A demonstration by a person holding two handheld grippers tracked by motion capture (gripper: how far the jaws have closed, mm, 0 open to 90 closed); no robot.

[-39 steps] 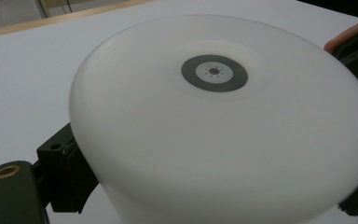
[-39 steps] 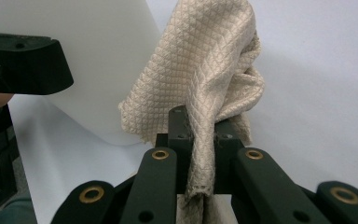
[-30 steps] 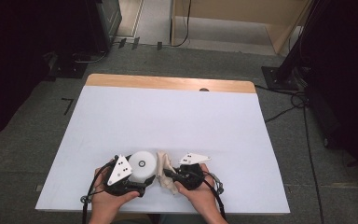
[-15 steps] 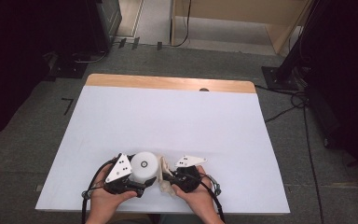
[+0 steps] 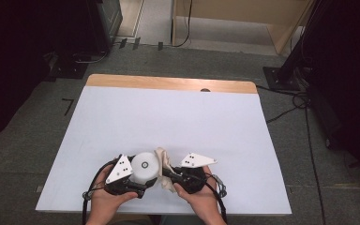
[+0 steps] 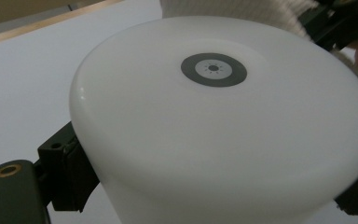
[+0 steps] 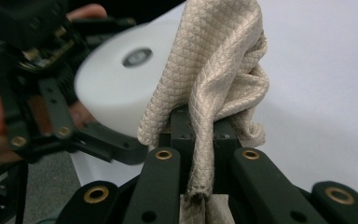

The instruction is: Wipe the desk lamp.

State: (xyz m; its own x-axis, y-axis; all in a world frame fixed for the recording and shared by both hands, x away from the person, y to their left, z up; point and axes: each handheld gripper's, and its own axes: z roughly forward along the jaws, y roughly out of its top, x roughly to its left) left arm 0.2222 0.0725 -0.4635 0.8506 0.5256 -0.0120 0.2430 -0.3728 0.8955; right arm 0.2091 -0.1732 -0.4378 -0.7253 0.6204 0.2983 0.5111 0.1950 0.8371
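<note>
A white round bowl-like object [image 5: 144, 168] with a grey ring mark on its flat face is clamped in my left gripper [image 5: 143, 179], near the table's front edge. In the left gripper view the object [image 6: 223, 126] sits between the jaws, with one black pad [image 6: 70, 172] pressed on its side. My right gripper [image 5: 168, 174] is shut on a beige quilted cloth [image 5: 163, 161] that lies against the object's right side. The right gripper view has the cloth [image 7: 214, 84] pinched in the right gripper [image 7: 200, 135] and bunched upward, beside the white object [image 7: 116, 88].
The table [image 5: 168, 122] is covered in white, with a wooden strip [image 5: 168, 83] along the far edge and a small dark hole [image 5: 205, 90] there. Cables [image 5: 286, 112] and black stands [image 5: 281, 75] lie on the floor around it.
My right gripper has lifted with the cloth, which now stands higher against the white object's side. The left gripper and the object have stayed put.
</note>
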